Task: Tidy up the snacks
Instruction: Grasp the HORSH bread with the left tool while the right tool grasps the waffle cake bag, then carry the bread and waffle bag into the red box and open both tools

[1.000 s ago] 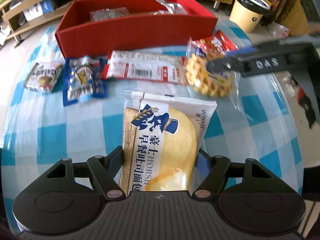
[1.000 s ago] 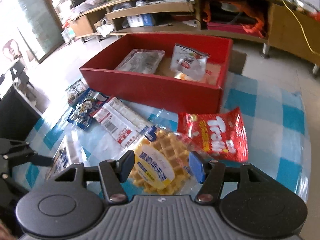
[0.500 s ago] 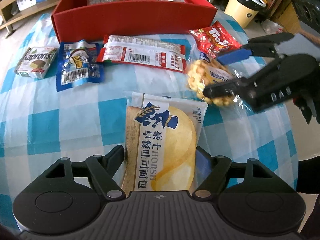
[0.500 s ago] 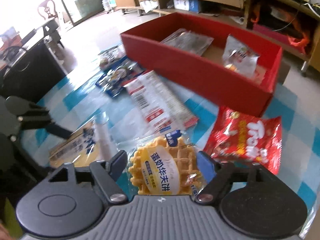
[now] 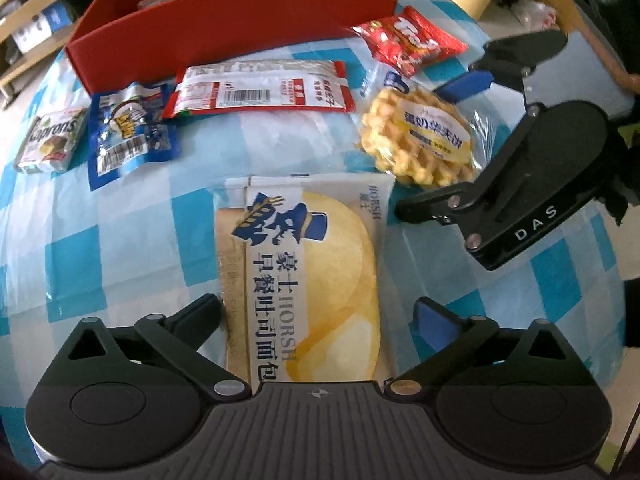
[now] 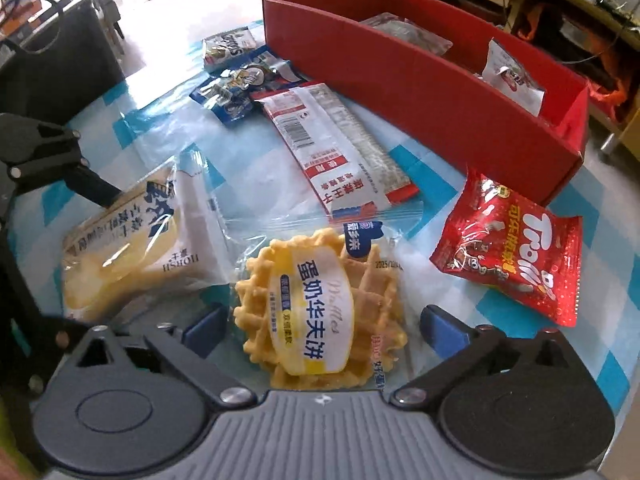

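Left gripper (image 5: 316,320) is straddling the HORSH bread pack (image 5: 300,276), jaws just opened wide and pads clear, the pack's long axis running straight ahead along the fingers toward the red box (image 5: 224,12) at the table's (image 5: 60,240) far edge. Right gripper (image 6: 320,328), likewise just opened and gripping nothing, is bracketing the waffle pack (image 6: 316,316) near the table's near edge; Trolli bag (image 6: 516,256) is lying to its right, Kaprons pack (image 5: 52,140) at the left edge.

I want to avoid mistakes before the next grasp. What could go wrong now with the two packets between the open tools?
1. The waffle packet's clear edge lies over the bread packet, so lifting one may drag the other.
2. The left tool and right tool stand close together and could collide.
3. Both packets are soft; a hard squeeze may crush them.
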